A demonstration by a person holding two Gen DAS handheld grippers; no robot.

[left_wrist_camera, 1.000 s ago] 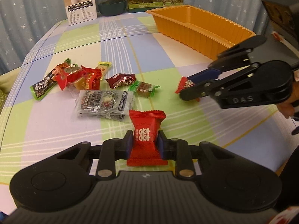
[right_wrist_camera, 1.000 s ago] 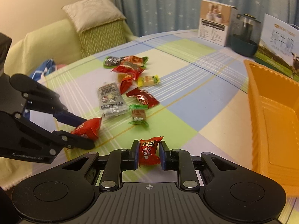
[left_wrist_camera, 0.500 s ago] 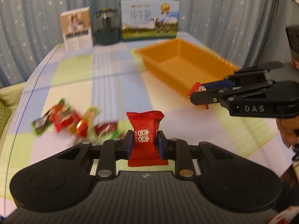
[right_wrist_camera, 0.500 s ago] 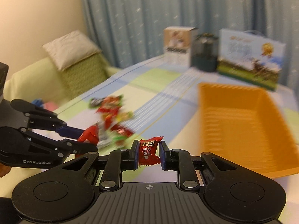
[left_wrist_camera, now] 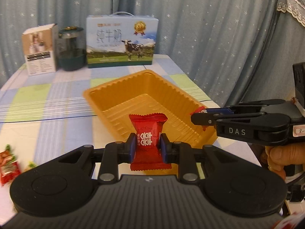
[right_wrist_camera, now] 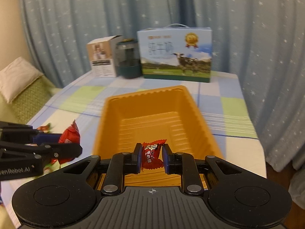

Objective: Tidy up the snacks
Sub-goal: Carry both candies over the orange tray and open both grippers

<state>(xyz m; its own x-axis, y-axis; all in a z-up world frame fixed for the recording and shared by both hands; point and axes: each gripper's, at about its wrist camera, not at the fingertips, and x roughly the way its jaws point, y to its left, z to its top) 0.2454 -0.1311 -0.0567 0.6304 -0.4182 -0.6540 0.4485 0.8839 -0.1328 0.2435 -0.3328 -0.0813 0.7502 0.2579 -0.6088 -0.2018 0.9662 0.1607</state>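
Note:
My left gripper (left_wrist_camera: pixel 147 146) is shut on a red candy packet (left_wrist_camera: pixel 147 131) with white characters, held upright just before the near rim of the orange tray (left_wrist_camera: pixel 133 95). My right gripper (right_wrist_camera: pixel 151 156) is shut on a smaller red wrapped candy (right_wrist_camera: pixel 152 153) above the tray's (right_wrist_camera: pixel 144 114) near end. In the left wrist view the right gripper (left_wrist_camera: pixel 198 117) reaches in from the right over the tray's right rim, a hand (left_wrist_camera: pixel 276 156) behind it. The left gripper (right_wrist_camera: pixel 74 145) with its red packet (right_wrist_camera: pixel 69 136) shows at the left of the right wrist view, beside the tray.
Leftover wrapped snacks (left_wrist_camera: pixel 8 164) lie at the table's left edge. A milk carton box (left_wrist_camera: pixel 122 42), a dark jar (left_wrist_camera: pixel 71 51) and a small white box (left_wrist_camera: pixel 39 49) stand at the table's far end before the curtain. A cushion (right_wrist_camera: pixel 17 76) lies on a sofa at left.
Both grippers rose and swung from the pile of snacks over to the orange tray, each still holding its candy. The tray now fills the middle of both views.

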